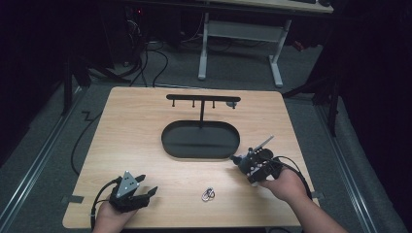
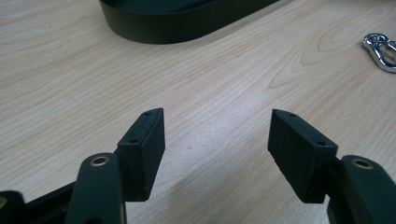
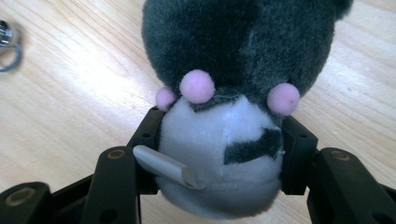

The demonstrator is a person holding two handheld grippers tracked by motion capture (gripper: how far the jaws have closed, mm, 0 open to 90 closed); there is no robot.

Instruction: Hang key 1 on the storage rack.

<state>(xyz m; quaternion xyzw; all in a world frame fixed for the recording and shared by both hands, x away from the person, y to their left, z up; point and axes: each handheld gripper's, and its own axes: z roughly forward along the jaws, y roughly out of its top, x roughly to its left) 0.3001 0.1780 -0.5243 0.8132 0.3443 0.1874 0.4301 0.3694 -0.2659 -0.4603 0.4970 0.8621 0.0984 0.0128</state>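
Note:
A plush toy (image 3: 243,42), dark grey with a white part and small pink pompoms, sits between the jaws of my right gripper (image 3: 223,119). Both pads press on its white part. In the high view my right gripper (image 1: 242,162) lies at the table's right, just off the right end of the black oval stand base (image 1: 200,141). My left gripper (image 1: 147,184) rests near the front left edge. In the left gripper view my left gripper (image 2: 217,116) is open over bare wood with nothing between its jaws.
A small metal ring clasp (image 1: 208,194) lies on the wood between the two grippers, near the front edge, and also appears as a clasp (image 2: 380,51) at the right. A post with a hook bar (image 1: 201,98) rises from the stand base.

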